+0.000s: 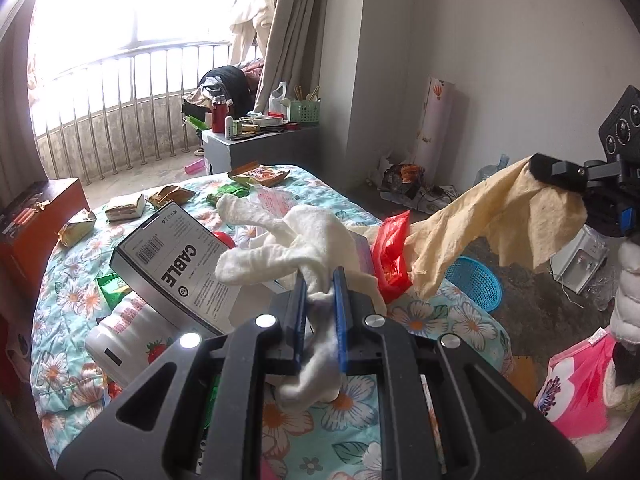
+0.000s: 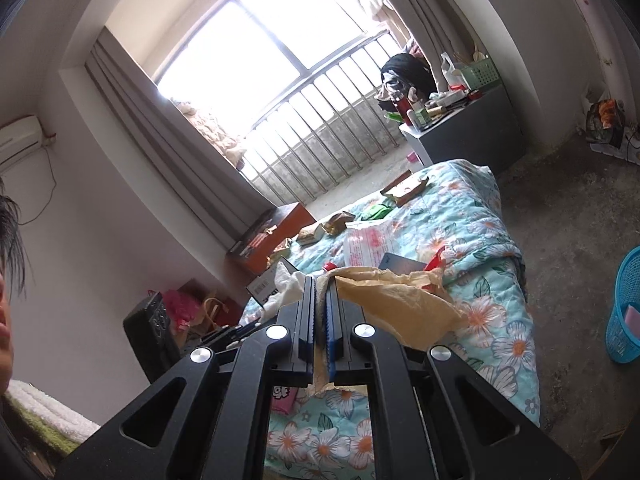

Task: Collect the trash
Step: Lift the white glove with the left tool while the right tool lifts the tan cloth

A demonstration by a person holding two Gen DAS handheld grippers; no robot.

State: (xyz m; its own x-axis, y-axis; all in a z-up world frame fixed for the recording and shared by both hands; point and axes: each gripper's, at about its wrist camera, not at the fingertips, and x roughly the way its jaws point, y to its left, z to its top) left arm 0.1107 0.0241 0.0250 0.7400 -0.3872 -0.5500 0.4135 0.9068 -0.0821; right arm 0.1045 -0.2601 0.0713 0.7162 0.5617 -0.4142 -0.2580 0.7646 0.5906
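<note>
Left tongs (image 1: 320, 280) clenched on a crumpled, nubbly white cloth (image 1: 276, 240), right tongs (image 2: 321, 282) pinching a thin, wrinkled yellow sheet (image 2: 400, 300), both held above the quilted floral bed (image 1: 432, 320) littered with wrappers and a glossy cable box (image 1: 176, 264).

- The right claw (image 2: 322, 280) pinches a yellow paper (image 2: 400, 300).
- The paper hangs out to its right, over the flowery bed (image 2: 492, 240).
- A blue basket (image 2: 626, 308) stands far right.
</note>
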